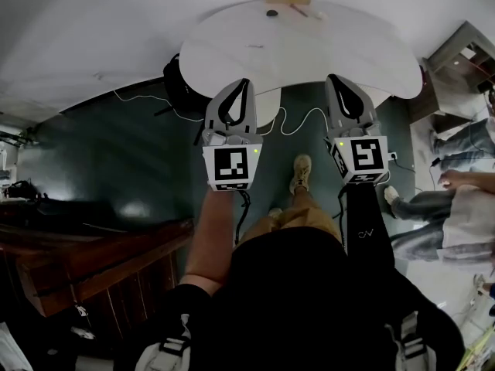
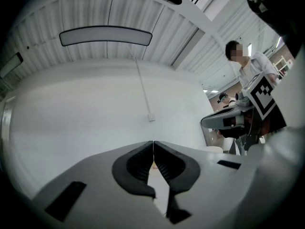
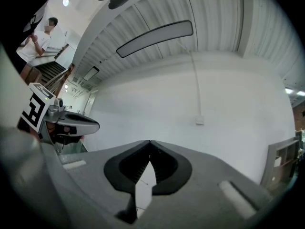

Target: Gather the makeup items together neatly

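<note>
In the head view, the left gripper [image 1: 245, 83] and right gripper [image 1: 339, 78] sit at the frame's centre, both clenched on nothing. The makeup items [image 1: 298, 10] lie scattered near the far edge of the white table [image 1: 309, 56], at the top centre, well apart from both grippers.

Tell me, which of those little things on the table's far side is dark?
The round one, leftmost; the stick beside it is pinkish, the last piece pale.

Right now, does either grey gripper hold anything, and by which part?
Nothing is held: the grey left gripper and grey right gripper are shut, empty.
</note>
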